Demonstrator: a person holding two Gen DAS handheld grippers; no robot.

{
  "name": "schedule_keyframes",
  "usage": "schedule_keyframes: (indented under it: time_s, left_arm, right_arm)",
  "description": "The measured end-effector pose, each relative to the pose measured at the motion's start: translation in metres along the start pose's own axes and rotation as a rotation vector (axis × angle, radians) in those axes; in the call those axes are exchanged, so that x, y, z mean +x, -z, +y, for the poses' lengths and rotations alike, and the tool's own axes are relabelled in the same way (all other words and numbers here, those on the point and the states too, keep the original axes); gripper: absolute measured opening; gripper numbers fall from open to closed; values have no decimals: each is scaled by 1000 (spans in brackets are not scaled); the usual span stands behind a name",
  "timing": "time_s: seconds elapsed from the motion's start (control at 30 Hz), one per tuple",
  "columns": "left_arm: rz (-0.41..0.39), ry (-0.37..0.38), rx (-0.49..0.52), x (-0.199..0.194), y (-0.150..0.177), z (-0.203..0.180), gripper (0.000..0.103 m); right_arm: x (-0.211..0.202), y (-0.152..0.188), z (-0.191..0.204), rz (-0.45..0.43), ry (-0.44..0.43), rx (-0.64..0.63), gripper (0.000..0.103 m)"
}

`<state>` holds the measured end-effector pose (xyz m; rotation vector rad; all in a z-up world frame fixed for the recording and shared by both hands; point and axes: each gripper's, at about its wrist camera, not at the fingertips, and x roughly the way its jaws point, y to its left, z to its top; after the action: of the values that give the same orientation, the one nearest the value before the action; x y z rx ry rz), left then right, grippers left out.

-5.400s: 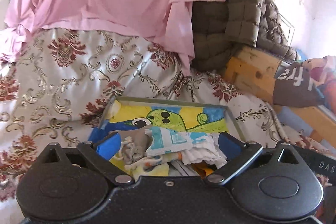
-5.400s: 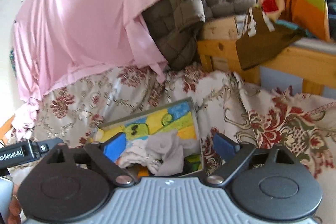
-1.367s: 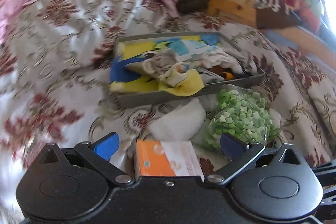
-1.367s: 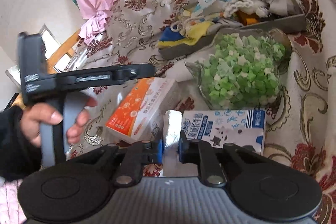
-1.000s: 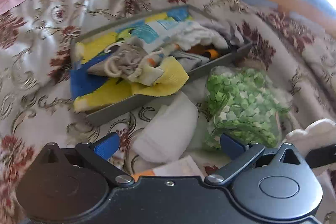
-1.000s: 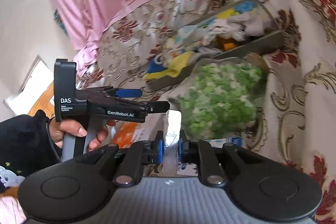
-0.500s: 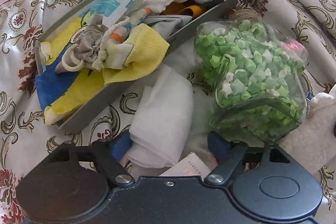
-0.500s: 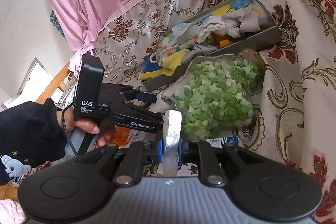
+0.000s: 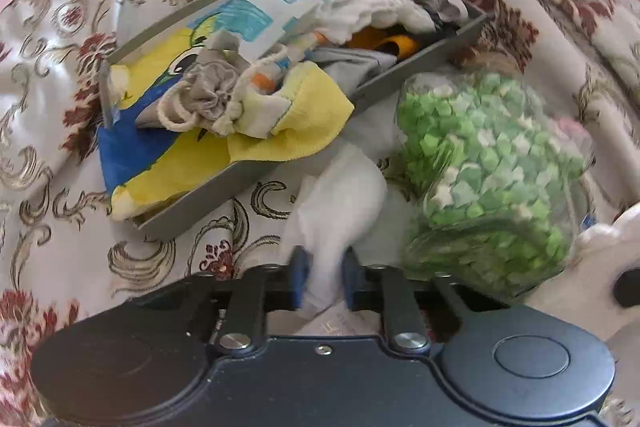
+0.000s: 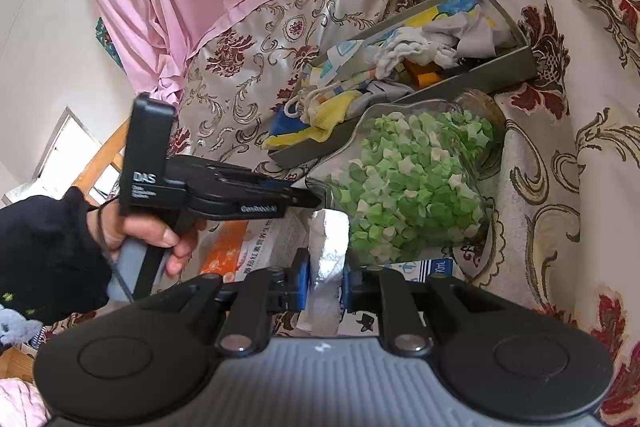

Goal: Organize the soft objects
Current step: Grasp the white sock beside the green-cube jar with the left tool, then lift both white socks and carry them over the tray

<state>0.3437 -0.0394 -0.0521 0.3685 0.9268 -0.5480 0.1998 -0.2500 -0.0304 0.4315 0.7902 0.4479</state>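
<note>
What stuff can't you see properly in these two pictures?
- Orange box: right wrist view, mostly behind the hand and left gripper; print too small.
- Blue-and-white carton: right wrist view, hidden behind the right gripper and the jar of green stars.
- White fluffy thing: left wrist view, cut by the right edge.
- White cloth: left wrist view, blurred.

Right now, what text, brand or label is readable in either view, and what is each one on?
"DAS": upright block of the left gripper.
"GenRobot.AI": same gripper's side, blurred.
Orange and white box: printed characters, too blurred to read.
Blue and white carton: print too small to read.
</note>
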Motion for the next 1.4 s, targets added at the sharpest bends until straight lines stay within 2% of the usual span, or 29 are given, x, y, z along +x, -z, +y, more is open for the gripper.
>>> schedule_keyframes:
  time_s: [0.13, 0.37, 0.67, 0.87, 1.07, 1.4]
  left_arm:
    - [3, -2, -40, -11, 2, -7, 11]
    - [-26, -53, -111, -37, 9, -25, 9]
    - [-127, -64, -232, -75, 33, -46, 9]
    - [-180, -46, -276, -94, 53, -64, 8]
    - [-210, -30, -311, -110, 67, -82, 8]
    - [-270, -8, -356, -131, 62, -99, 8]
  right_arm:
    - [0, 0, 1, 4, 6, -6, 20]
    - [-1, 1, 2, 16, 17, -28, 22]
    - [-7, 6, 15, 13, 48, -120, 20]
    - [-18, 8, 24, -31, 63, -175, 14]
    - [-30, 6, 25, -82, 69, -177, 14]
    - [-50, 0, 21, -181, 54, -141, 14]
